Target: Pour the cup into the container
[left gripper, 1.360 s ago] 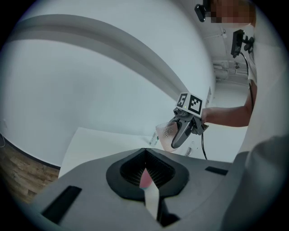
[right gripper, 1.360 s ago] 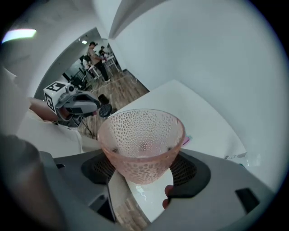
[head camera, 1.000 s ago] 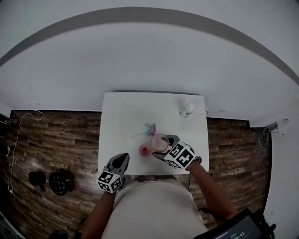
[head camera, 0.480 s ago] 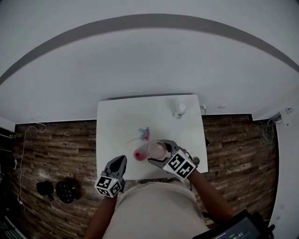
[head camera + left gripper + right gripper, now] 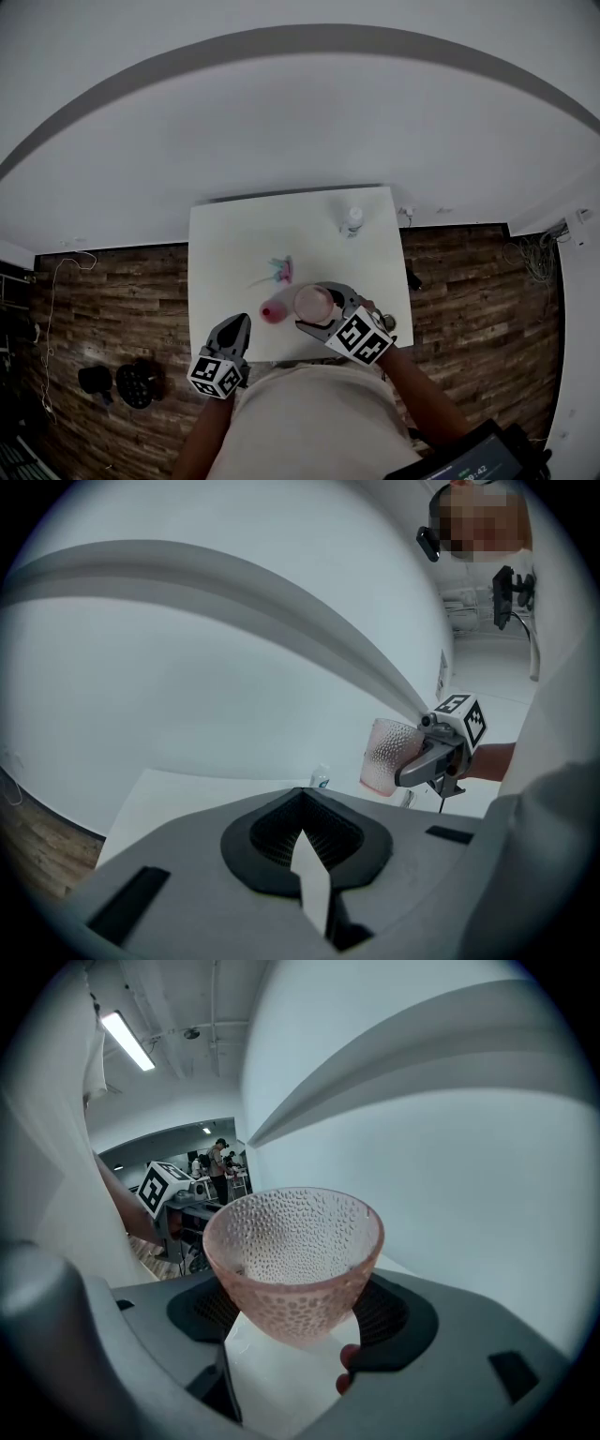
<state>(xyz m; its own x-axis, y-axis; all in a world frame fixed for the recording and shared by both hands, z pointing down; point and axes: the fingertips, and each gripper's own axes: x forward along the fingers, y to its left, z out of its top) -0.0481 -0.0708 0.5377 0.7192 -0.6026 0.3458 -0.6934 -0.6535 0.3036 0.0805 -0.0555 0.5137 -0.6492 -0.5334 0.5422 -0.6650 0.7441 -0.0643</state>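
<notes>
Head view showed little of the container (image 5: 272,313): it was only a pink-red blob near the front edge of the table (image 5: 230,253), its inside unreadable. The torso cut off both arms close to the body. The left gripper (image 5: 235,325) hung at the table's front left corner, apart from the container and pointing forward. The left gripper view showed its jaws pressed together on nothing. Just right of the container, the right gripper (image 5: 323,312) clamped the dimpled pink cup (image 5: 292,1260) by its lower part. The cup was raised over the table, mouth up and leaning slightly, and what it held could not be made out. The right arm came in bent from the right. A bottle (image 5: 352,220) stood near the far right corner
</notes>
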